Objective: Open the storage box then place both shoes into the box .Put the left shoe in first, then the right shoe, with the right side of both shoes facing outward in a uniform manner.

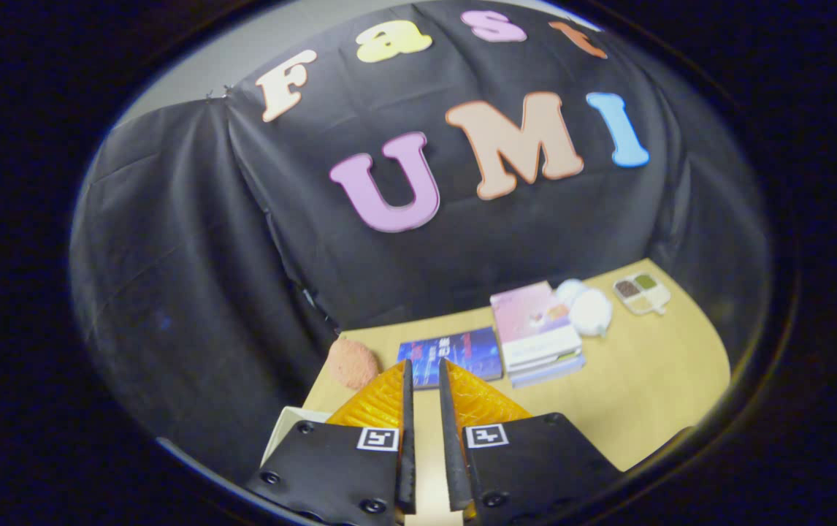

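Fingers of the gripper (pixel 424 369) stand nearly closed with a thin gap between them and nothing in it; they grasp nothing and hang above the near part of the tabletop (pixel 652 372), pointing toward the booth's back wall.

Largest of what lies ahead is the wooden tabletop itself. On it, beyond the fingers and a little to their right, sits a stack of books (pixel 535 332) with a pink cover on top. Just ahead of the fingertips lies a blue book (pixel 477 351), flat. To the right of the stack rests a white rounded thing (pixel 589 308), perhaps a soft toy or cloth; I cannot tell which. Left of the blue book sits a fuzzy orange-pink ball (pixel 351 363). Farthest right is a small divided tray (pixel 642 292) with coloured contents. A pale edge (pixel 288 427) peeps out beside the left finger, at the tabletop's near corner; it could be part of the storage box, but that is not certain.

By my judgement the task stands at its very start: the box is not yet opened and no shoe is in hand. The next move calls for tilting the gripper downward to find the box, then spreading the fingers to take its lid.
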Available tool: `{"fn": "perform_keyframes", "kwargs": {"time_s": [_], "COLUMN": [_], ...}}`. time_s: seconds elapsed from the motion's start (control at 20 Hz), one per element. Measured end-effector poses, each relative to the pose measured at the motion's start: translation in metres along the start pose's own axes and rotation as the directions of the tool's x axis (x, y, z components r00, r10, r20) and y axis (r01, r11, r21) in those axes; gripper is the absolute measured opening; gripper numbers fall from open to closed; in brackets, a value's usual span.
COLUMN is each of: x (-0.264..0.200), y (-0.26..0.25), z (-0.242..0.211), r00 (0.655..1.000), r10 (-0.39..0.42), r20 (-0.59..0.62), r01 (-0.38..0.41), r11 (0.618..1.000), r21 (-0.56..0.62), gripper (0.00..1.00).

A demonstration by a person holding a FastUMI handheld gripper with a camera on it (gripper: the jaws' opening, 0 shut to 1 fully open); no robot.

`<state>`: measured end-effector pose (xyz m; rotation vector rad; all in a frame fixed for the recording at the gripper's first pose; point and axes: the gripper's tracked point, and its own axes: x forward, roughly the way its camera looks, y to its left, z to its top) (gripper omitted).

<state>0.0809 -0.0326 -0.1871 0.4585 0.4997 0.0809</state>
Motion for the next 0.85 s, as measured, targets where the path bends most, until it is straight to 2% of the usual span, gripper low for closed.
{"fn": "perform_keyframes", "kwargs": {"time_s": [0.2,0.5,0.65,0.85], "x": [-0.024,-0.070,-0.093,-0.106], "y": [-0.014,-0.043,-0.059,-0.075], "z": [0.069,0.153,0.187,0.203], "r00": [0.986,0.930,0.896,0.875], "r10": [-0.016,-0.044,-0.064,-0.072], "r20": [0.166,0.365,0.440,0.478], "r01": [0.026,0.101,0.159,0.197], "r11": [0.998,0.985,0.970,0.956], "r21": [-0.058,-0.138,-0.183,-0.216], "gripper": [0.19,0.19,0.19,0.19]}}
